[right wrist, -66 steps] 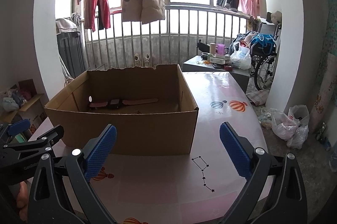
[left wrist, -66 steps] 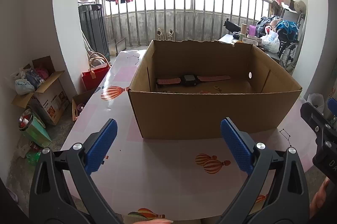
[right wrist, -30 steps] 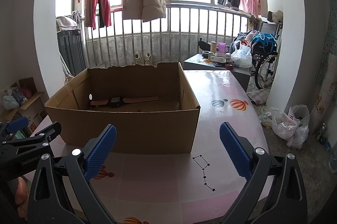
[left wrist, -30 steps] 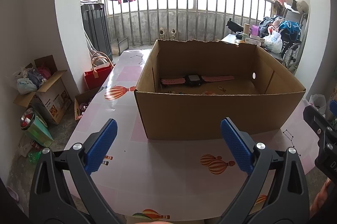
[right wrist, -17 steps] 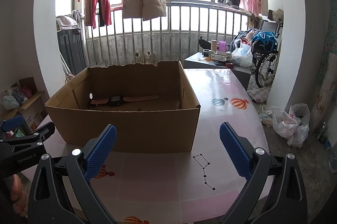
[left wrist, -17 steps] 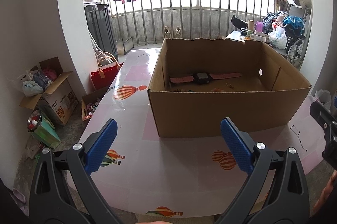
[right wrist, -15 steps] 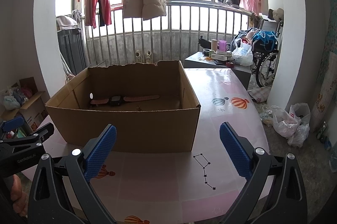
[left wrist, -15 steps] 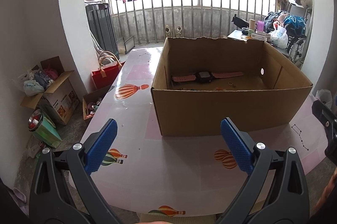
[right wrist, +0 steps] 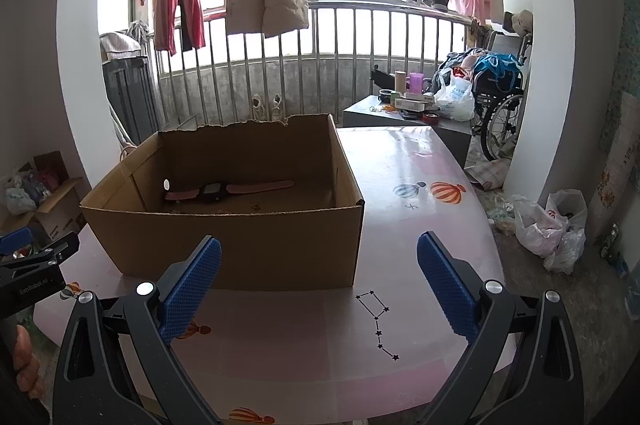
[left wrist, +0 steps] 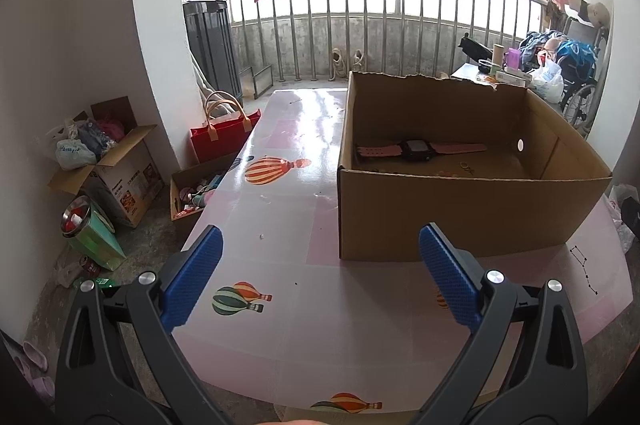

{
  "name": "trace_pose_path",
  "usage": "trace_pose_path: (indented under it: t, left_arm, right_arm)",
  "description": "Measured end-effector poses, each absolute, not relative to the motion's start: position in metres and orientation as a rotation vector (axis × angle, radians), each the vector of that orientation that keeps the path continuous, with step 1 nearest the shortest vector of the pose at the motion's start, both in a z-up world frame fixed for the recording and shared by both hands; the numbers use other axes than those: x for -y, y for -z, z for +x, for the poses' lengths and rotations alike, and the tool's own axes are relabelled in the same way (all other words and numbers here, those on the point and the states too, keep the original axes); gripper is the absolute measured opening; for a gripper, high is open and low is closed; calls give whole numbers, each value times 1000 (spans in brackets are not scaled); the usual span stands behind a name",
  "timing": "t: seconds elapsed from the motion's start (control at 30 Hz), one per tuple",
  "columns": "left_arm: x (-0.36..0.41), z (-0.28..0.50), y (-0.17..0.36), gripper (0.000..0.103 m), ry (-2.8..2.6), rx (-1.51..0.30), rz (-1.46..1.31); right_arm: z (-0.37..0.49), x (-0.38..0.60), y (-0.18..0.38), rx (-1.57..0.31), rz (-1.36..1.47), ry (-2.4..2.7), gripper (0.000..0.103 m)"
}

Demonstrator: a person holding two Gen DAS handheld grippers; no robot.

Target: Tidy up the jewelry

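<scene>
Hovering short of the cardboard box (left wrist: 452, 217), the left tongs (left wrist: 320, 273) and right tongs (right wrist: 318, 275) both gape wide, holding nothing. Inside the box on the desk (left wrist: 292, 209), a pink-strapped watch (left wrist: 418, 149) lies flat along the far wall, with small trinkets (left wrist: 464, 167) nearby that are too tiny to identify. Reaching well likely means clearing the near rim first, then descending steeply and pinching the watch across its narrow strap.
</scene>
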State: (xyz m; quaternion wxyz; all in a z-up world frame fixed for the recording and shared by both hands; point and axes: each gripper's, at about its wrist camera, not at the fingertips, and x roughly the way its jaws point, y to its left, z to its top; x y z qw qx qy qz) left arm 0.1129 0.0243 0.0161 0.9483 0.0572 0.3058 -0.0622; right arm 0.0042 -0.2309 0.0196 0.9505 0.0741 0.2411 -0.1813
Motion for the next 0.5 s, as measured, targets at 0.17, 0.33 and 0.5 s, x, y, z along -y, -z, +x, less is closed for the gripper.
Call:
trace_pose_path:
  t: [0.17,0.33,0.5]
  left_arm:
    - [-25,113,-15,95,127,-635,112]
    - [-20,111,-14,95,140,-643,121]
    - [-16,110,-15,95,145,-659,126]
  right_arm:
    - [7,233,-19,-512,160,356,96]
    - [6,234,-19,-522,157,356,96]
    - [8,233,-21,-541,162,351,96]
